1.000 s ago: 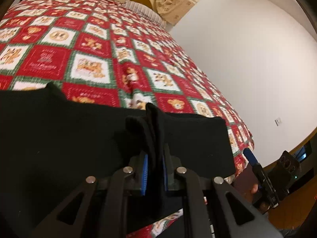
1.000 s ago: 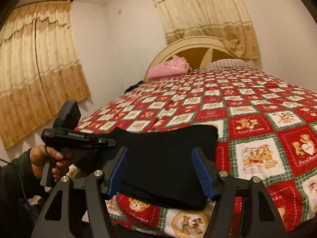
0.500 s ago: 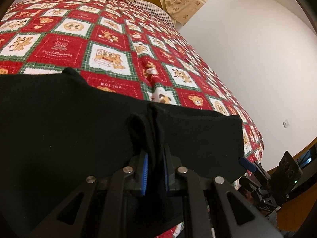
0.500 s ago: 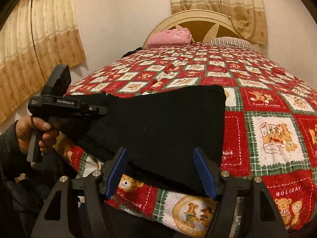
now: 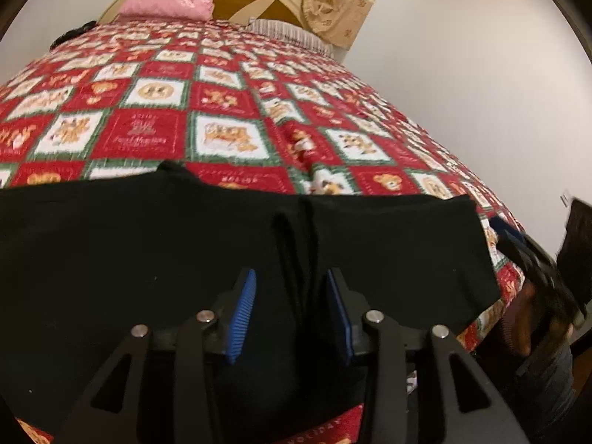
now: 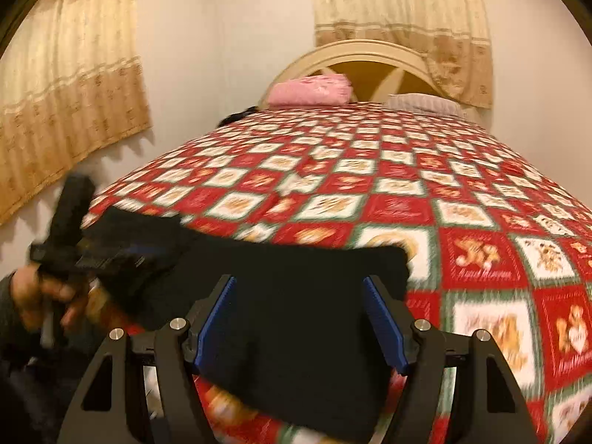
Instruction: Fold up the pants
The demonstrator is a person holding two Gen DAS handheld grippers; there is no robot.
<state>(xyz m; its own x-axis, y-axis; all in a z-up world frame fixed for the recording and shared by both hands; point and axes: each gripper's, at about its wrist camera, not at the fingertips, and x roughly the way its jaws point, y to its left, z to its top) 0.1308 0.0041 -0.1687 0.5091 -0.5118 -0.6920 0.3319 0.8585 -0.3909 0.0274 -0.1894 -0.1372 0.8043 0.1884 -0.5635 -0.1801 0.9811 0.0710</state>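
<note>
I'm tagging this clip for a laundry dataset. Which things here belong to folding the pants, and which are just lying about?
Part of the job:
- black pants, folded on the bedspread
- left gripper, jaws opening, a fabric ridge between them
- right gripper, open over the pants

Lying about:
- pink pillow
- striped pillow
- curtains

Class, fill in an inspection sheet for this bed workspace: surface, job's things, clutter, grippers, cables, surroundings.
Surface: bed with red patchwork quilt.
Job's things: black pants folded at the near edge.
Clutter: pink pillow, striped pillow, dark item by the headboard.
Grippers: left gripper opening, a fabric ridge between its jaws, pads clear of it; right gripper open over the pants.
Cables: nothing seen.
Surroundings: beige curtains, white walls.
</note>
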